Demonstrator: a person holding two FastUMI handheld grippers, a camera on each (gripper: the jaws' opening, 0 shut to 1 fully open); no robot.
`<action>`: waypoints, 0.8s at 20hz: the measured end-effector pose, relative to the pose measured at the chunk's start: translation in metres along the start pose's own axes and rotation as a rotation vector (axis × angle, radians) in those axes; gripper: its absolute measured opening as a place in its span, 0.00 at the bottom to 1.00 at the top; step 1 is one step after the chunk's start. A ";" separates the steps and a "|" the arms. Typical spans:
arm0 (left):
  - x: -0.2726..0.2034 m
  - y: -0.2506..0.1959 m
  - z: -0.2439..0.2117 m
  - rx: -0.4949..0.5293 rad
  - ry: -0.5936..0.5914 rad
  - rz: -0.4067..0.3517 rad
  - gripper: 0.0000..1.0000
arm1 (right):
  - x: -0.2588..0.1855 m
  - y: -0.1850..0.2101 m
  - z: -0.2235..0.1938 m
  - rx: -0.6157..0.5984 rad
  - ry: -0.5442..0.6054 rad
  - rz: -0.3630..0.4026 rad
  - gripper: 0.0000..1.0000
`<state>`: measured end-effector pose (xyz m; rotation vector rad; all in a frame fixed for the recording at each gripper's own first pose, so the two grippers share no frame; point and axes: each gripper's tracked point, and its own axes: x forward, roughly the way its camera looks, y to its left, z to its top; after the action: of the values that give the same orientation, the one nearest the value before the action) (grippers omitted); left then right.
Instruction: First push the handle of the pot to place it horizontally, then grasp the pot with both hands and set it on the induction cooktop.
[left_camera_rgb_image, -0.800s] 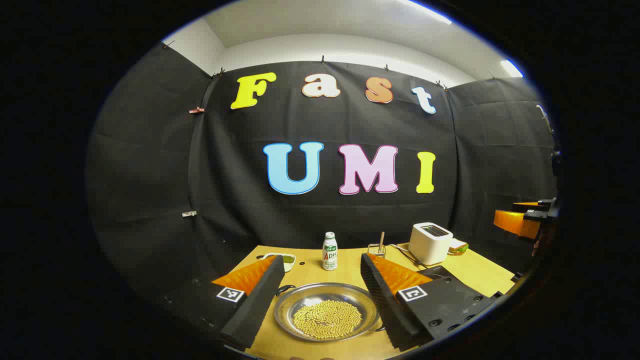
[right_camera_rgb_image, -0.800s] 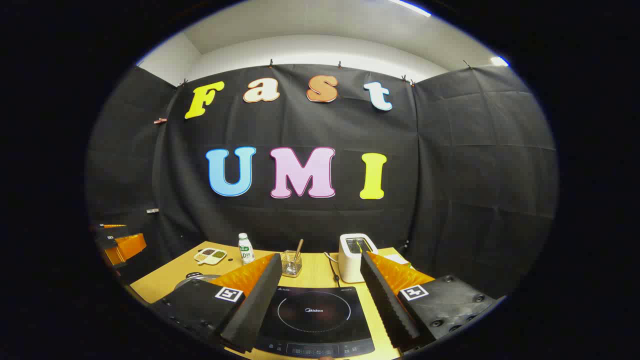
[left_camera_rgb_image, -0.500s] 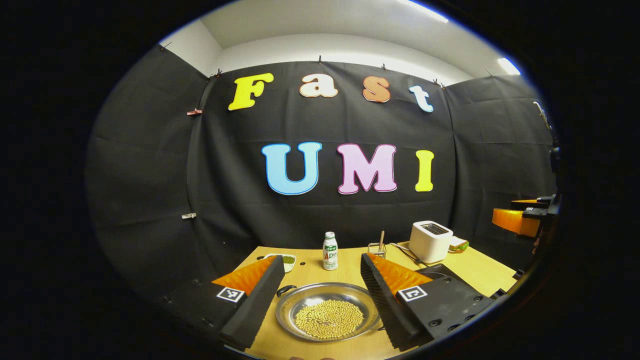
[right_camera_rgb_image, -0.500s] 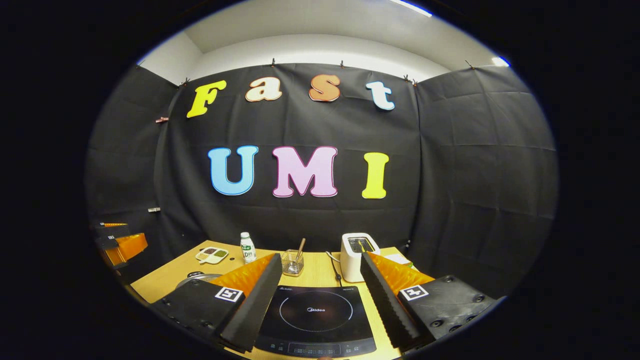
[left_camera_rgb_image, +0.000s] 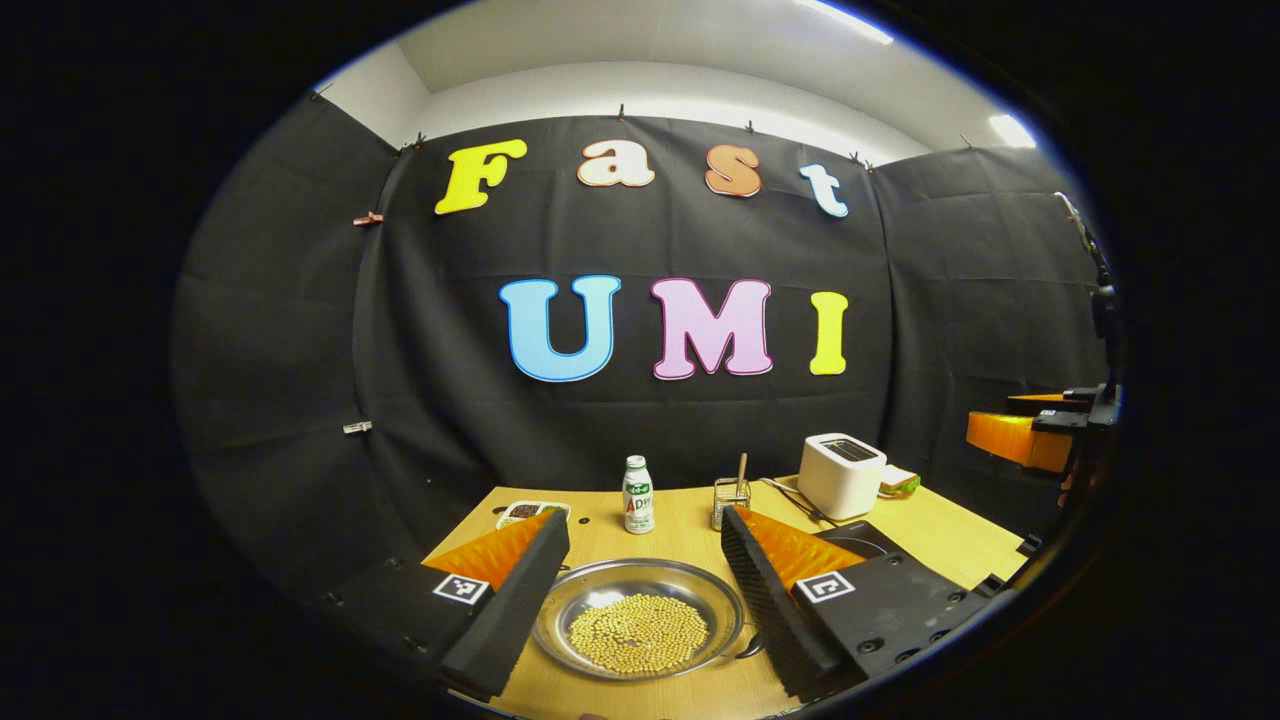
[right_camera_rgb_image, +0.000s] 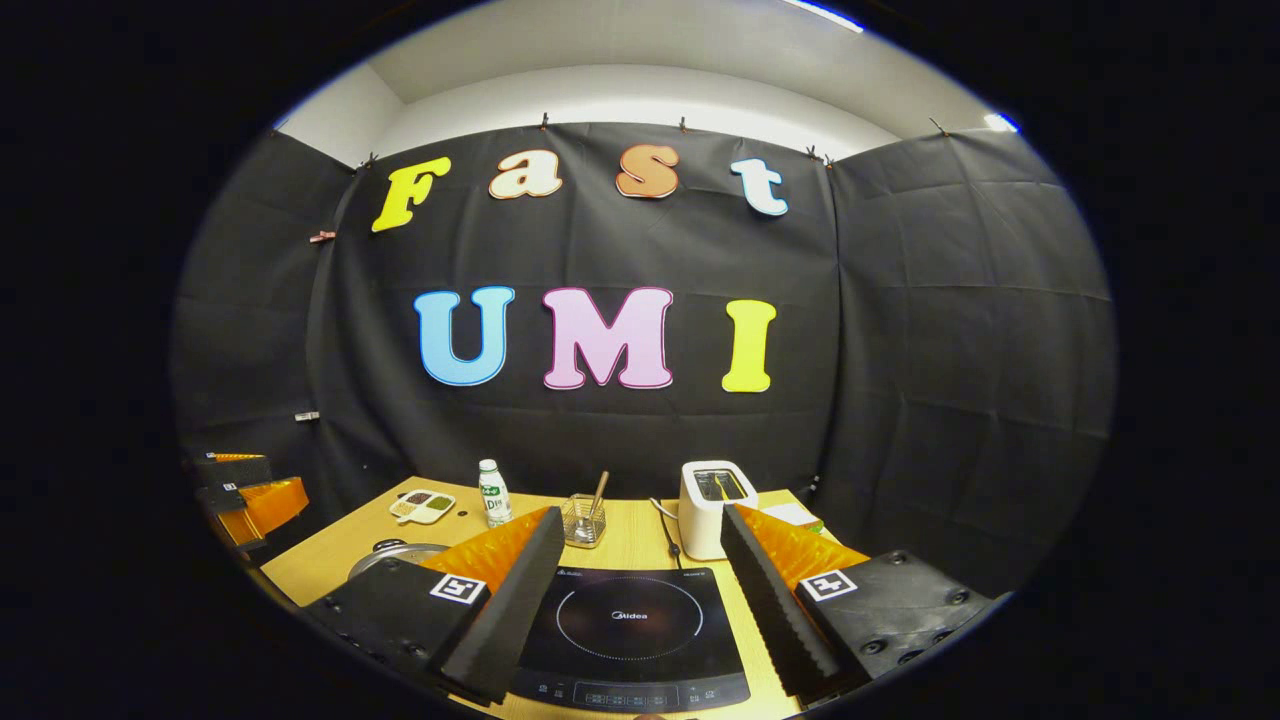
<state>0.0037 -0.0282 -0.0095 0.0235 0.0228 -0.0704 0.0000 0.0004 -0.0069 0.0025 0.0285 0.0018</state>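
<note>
left gripper: jaws released, spread above pot | pot: shallow, holds yellow beans, sits on wooden surface left of induction cooktop | right gripper: jaws released, over cooktop, nothing held | toaster, bottle behind

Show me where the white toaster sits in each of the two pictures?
Left gripper view: toaster at the table's far right, right of centre.
Right gripper view: toaster near centre, just behind the induction cooktop.
Shared landmark: the small drink bottle, left of the toaster in both.
</note>
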 end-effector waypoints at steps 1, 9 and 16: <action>0.002 -0.001 0.000 -0.003 0.002 -0.004 0.96 | -0.001 0.000 0.000 -0.001 0.001 -0.002 0.98; 0.005 -0.007 -0.017 -0.007 0.041 -0.046 0.96 | -0.004 -0.005 -0.006 -0.008 0.022 -0.022 0.98; 0.000 -0.002 -0.038 -0.051 0.100 -0.070 0.86 | 0.003 0.011 -0.010 -0.003 0.056 0.003 0.98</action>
<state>0.0032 -0.0296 -0.0477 -0.0248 0.1251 -0.1390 0.0028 0.0113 -0.0168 -0.0006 0.0845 0.0046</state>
